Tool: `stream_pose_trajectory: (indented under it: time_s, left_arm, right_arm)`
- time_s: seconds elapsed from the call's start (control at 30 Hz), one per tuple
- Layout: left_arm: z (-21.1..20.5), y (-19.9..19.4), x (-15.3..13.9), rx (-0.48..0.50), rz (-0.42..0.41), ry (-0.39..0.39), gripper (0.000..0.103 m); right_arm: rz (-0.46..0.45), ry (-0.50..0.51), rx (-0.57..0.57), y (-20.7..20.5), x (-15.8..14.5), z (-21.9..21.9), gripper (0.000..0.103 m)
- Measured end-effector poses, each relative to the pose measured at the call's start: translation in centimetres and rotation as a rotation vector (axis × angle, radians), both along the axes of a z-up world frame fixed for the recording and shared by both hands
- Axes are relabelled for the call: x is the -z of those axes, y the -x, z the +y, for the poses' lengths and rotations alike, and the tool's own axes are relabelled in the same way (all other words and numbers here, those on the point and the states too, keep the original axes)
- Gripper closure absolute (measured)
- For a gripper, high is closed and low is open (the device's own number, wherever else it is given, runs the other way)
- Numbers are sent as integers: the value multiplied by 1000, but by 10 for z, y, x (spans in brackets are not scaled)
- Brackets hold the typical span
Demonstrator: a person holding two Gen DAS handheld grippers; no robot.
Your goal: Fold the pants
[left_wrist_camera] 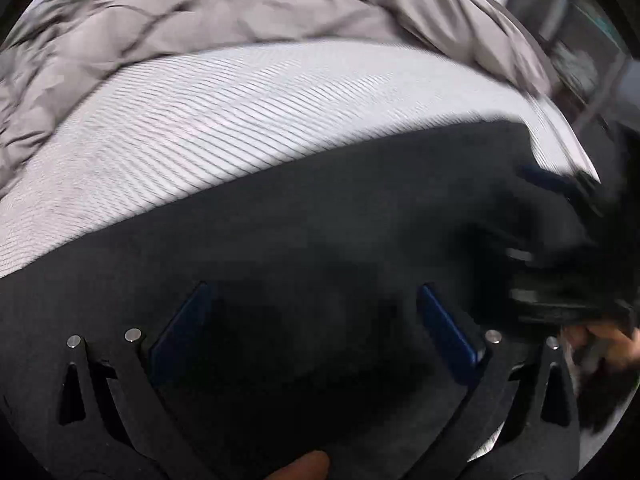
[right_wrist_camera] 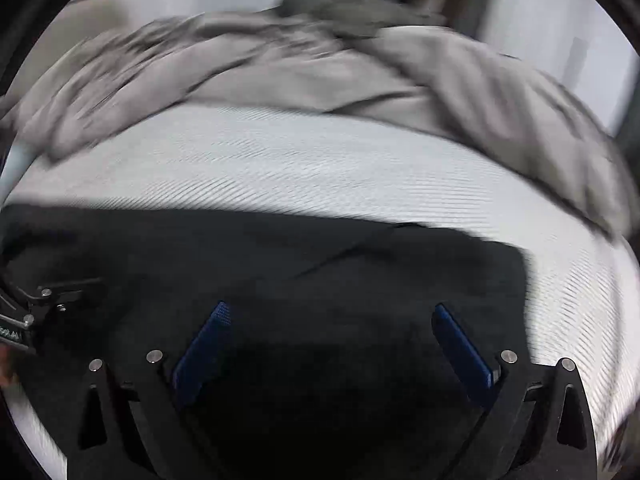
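With the black pants lying flat along the near edge of the striped mattress, both the left gripper and right gripper hover released above them; pinch both layers squarely before folding.

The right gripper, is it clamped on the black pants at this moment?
No: the right gripper has its two blue pads spread wide apart above the black pants, with no fabric pinched between them.
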State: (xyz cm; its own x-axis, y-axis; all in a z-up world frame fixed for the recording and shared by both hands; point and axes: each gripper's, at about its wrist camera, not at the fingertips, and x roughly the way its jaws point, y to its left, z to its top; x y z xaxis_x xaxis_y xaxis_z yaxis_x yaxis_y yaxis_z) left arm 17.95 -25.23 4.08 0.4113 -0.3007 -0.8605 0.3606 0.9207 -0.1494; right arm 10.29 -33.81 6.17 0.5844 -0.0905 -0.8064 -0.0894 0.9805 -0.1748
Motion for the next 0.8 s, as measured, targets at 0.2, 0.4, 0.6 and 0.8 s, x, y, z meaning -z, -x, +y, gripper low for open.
stream_pose_trajectory:
  time_s: [0.2,0.4,0.6,0.8]
  left_arm:
    - [14,54,26,-24,-5,-101,1]
    - [62,98,7,-178,-59,-55,1]
    - [19,97,2,-31,-72,31,1]
    - [4,116,12,51,-74,-39,1]
  right_arm:
    - [35,187,60,8,15,-32,1]
    - [-1,24,316,33,0,-124,1]
    - [-57,-207,99,58,-17,-73,1]
    - [12,27,-118,72,16,1,1]
